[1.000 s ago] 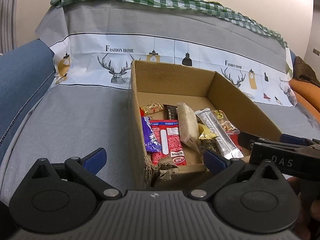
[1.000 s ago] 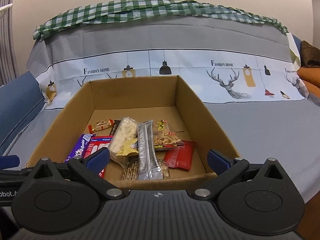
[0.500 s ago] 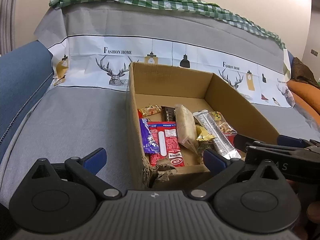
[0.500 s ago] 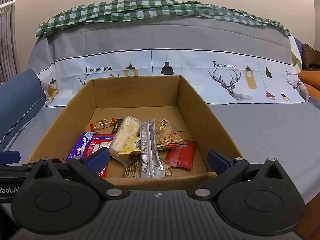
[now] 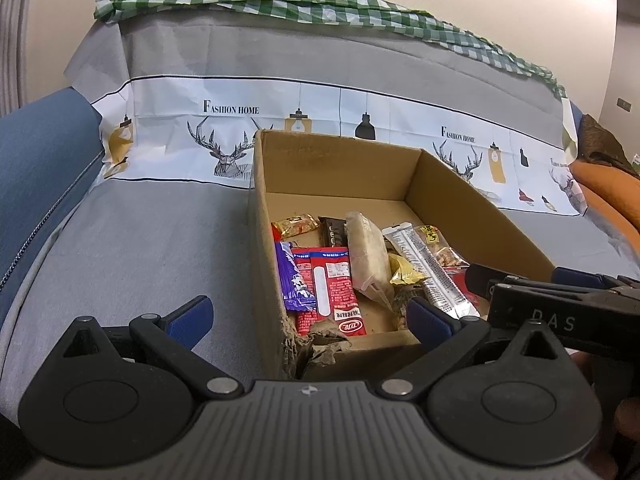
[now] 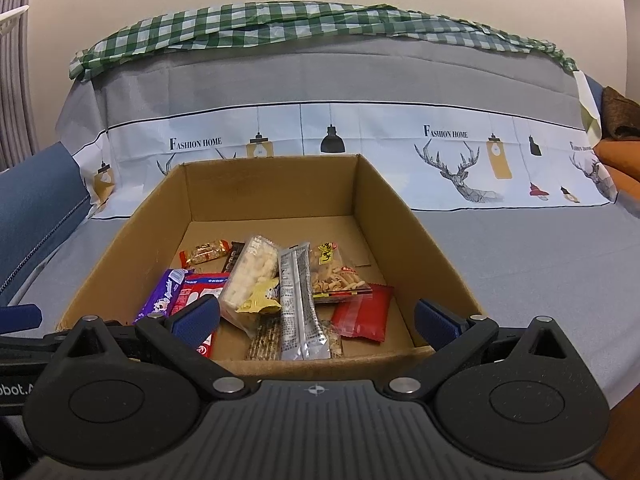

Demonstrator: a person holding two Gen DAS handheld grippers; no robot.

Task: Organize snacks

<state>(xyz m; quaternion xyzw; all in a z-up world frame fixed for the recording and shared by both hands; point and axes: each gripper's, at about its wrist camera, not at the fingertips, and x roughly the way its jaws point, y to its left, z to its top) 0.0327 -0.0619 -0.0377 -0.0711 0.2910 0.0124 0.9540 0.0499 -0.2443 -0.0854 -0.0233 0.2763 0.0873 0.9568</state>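
An open cardboard box (image 5: 332, 168) (image 6: 272, 184) sits on a grey covered sofa and holds several snack packs. Among them are a purple wrapper (image 5: 294, 280) (image 6: 162, 294), a red and white pack (image 5: 334, 284), a long silver sachet (image 6: 298, 304) (image 5: 430, 268), a clear bag of pale puffs (image 6: 250, 276) and a red packet (image 6: 364, 312). My left gripper (image 5: 308, 316) hangs open before the box's torn near-left corner, holding nothing. My right gripper (image 6: 316, 318) is open and empty over the near wall. From the left wrist view the right gripper (image 5: 552, 300) shows at the right edge.
The sofa back (image 6: 320, 80) carries a grey printed cover with a green checked cloth (image 6: 280, 24) on top. A blue armrest (image 5: 36, 152) rises at the left and an orange cushion (image 5: 608, 196) lies at the right. Grey seat (image 5: 140, 248) stretches left of the box.
Both grippers have drawn back a little and risen, so the box sits slightly lower and farther in both views. The snacks have not moved and the fingers stay open.
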